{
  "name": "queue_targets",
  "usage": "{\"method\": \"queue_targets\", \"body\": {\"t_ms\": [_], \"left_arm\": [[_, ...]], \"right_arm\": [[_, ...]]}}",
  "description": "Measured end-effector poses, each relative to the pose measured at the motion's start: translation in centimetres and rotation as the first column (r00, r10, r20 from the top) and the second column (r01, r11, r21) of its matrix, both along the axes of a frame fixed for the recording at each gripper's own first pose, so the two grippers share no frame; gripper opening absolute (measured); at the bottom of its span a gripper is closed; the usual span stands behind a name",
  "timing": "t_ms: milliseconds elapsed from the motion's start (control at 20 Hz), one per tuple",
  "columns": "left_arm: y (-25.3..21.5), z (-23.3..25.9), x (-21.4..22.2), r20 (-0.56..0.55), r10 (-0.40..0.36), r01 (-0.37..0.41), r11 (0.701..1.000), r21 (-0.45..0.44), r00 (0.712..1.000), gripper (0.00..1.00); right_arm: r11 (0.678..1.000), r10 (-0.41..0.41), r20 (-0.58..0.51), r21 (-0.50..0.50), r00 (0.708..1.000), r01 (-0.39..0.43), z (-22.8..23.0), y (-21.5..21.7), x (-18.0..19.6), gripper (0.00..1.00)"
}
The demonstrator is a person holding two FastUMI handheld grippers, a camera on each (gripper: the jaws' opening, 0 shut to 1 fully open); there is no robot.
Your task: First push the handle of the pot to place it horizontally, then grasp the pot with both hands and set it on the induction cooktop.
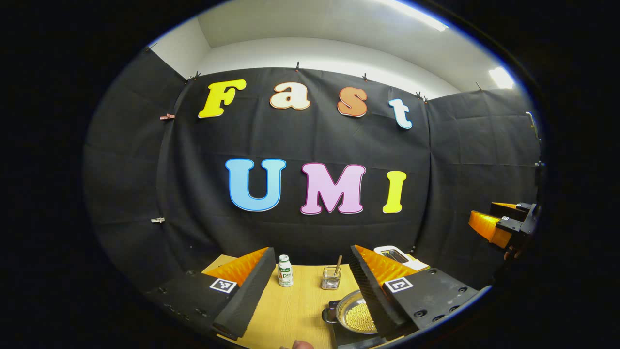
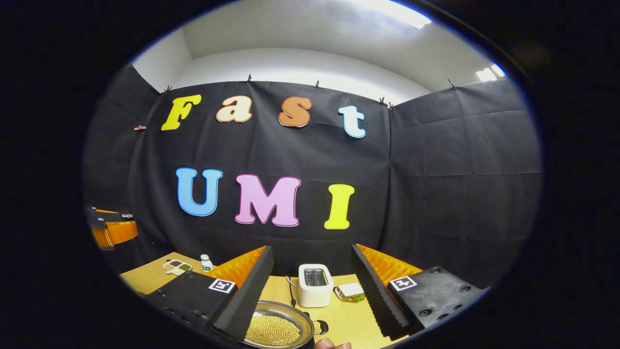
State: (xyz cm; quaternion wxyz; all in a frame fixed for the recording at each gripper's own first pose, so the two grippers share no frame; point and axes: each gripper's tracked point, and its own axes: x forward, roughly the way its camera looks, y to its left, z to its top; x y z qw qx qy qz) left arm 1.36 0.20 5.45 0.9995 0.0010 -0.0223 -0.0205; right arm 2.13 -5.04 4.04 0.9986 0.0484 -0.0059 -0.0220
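Note:
A shallow metal pot point(image 1: 357, 317) holding small yellow beads sits low in the left gripper view, partly behind my left gripper's right finger. A small dark side handle point(image 1: 329, 314) sticks out on its left. Under it lies a black flat slab point(image 1: 346, 338) that looks like the induction cooktop. In the right gripper view the pot point(image 2: 276, 330) lies at the bottom left, its other handle point(image 2: 319, 327) pointing right. My left gripper point(image 1: 312, 249) is open and empty, raised above the table. My right gripper point(image 2: 312, 248) is likewise open and empty.
On the wooden table point(image 1: 290, 310) stand a small white bottle point(image 1: 285, 271) and a glass jar with a stick point(image 1: 332, 278). A white toaster point(image 2: 315, 286) and a sandwich point(image 2: 349, 291) sit behind the pot, and a small snack tray point(image 2: 177, 265) lies far left.

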Motion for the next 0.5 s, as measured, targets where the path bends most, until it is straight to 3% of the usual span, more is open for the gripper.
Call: {"method": "queue_targets", "body": {"t_ms": [500], "left_arm": [[-2.7, -0.8, 0.6, -0.019, -0.062, 0.063, 0.998, 0.015, 0.998, 0.95]], "right_arm": [[0.998, -0.064, -0.055, 0.013, 0.996, 0.065, -2.4, -1.8, 0.1, 0.99]]}}
